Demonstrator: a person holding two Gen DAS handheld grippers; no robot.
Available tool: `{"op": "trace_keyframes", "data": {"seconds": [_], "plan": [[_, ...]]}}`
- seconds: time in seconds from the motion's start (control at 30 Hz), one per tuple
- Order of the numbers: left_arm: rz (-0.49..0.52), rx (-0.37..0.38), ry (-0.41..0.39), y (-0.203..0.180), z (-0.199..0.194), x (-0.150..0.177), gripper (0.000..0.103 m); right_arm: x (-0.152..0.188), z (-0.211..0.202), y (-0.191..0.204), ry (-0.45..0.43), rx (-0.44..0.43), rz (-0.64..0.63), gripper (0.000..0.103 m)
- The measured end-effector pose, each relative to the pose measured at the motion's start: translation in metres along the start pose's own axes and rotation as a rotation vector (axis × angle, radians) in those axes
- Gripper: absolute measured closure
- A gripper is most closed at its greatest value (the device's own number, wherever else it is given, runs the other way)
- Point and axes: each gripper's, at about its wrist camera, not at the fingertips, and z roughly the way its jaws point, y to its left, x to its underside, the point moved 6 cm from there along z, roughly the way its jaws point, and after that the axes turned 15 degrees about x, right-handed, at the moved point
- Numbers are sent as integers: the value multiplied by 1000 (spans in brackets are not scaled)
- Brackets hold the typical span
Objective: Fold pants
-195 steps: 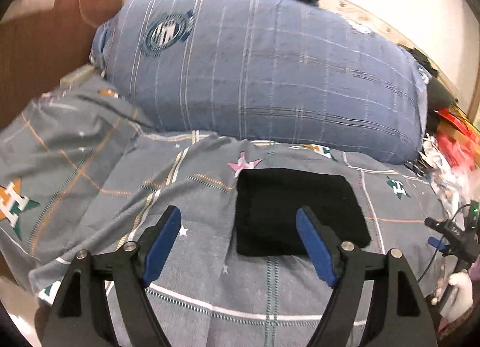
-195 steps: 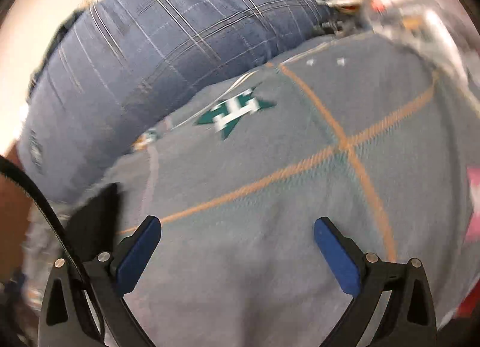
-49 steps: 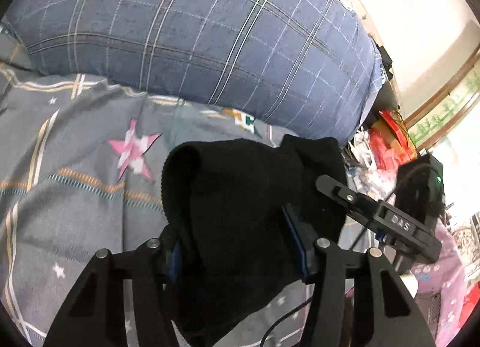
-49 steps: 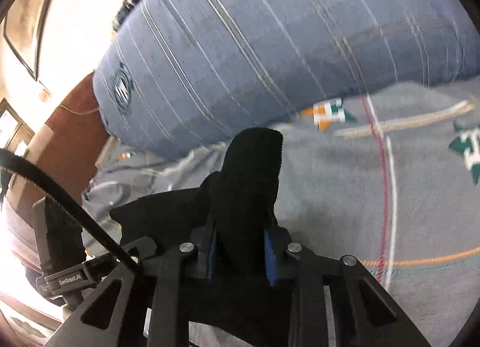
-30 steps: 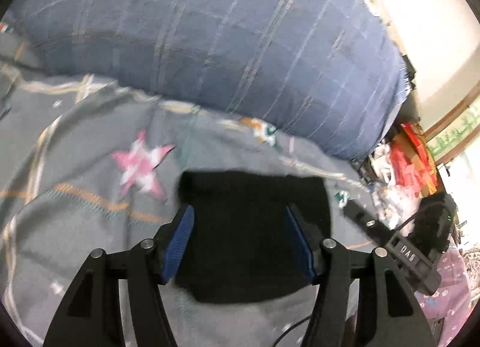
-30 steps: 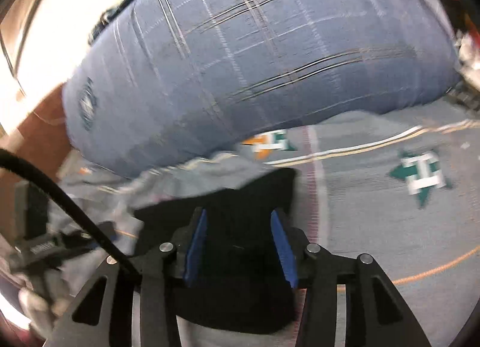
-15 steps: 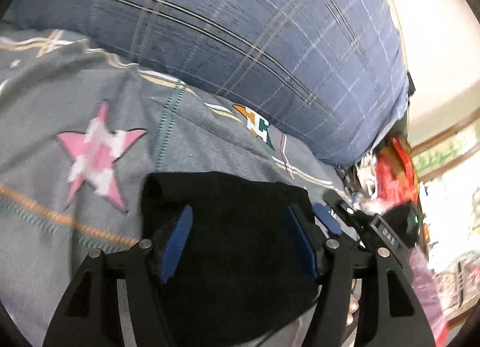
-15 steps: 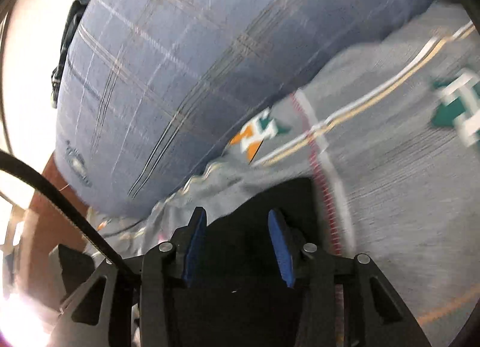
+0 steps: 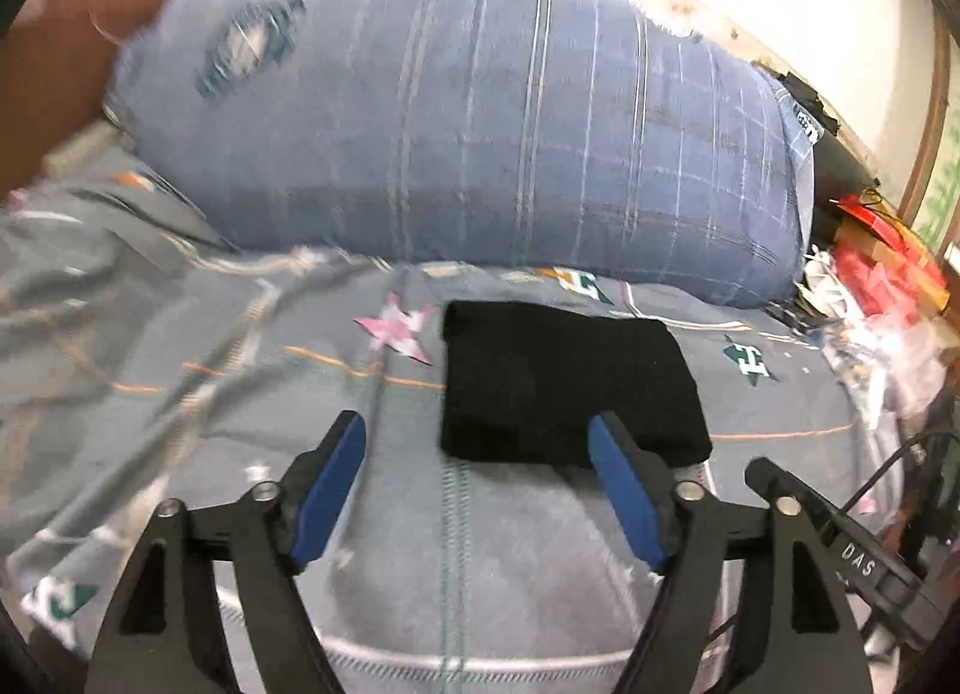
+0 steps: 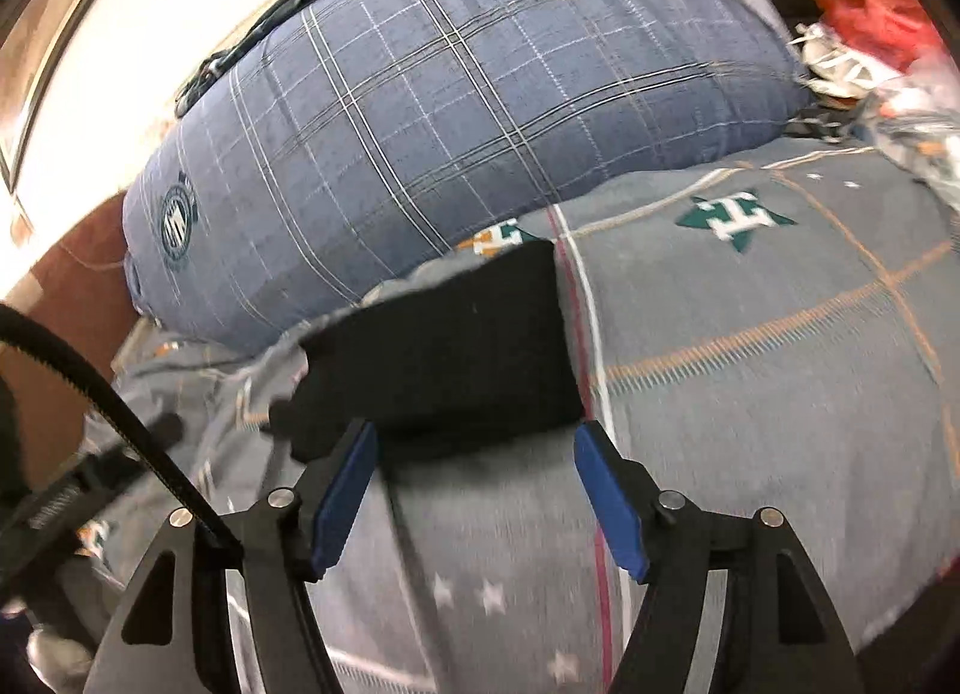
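**Both grippers off the cloth, black bundle lying square on the bed**

Start at the blue pads: the left gripper has its fingers spread wide apart, nothing between them, hovering above the sheet. Its right-hand pad overlaps the near right corner of the pants in the left wrist view, though I can't tell whether it touches. The right gripper is the same story, fingers wide apart and empty, both pads just short of the bundle's near edge.

And there are the pants, a compact black rectangle lying flat on the grey bedsheet, with the pink star print just beside the left edge and the big blue plaid pillow well behind.

Here's the relation that matters: the bundle sits straight ahead of both sets of fingers, slightly right of centre for the left one, slightly left of centre for the right one. So the two tools flank it from either side of its near edge. The long axis looks to run across the view, side to side, though the fisheye makes that a close call. Neither gripper looks clearly nearer; the right seems squarer to it.

My read: the fold looks finished, and any further move would be a tidy-up press or another halving.
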Motion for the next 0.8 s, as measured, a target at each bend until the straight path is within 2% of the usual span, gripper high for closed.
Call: {"op": "trace_keyframes", "data": {"seconds": [0.13,0.27,0.43,0.8], "plan": [[51,-76,-52,-10,-32,6,16,18,-22,0,-35,37,-41,28],[100,-145,-109,-23,-63,6,6,25,-43,2,-64,31,-50,26],[123,-131,-148,-37,-85,4,5,30,-67,8,-108,40,-78,21],[125,-115,-107,-41,-79,12,5,43,-65,22,-90,39,-137,18]]}}
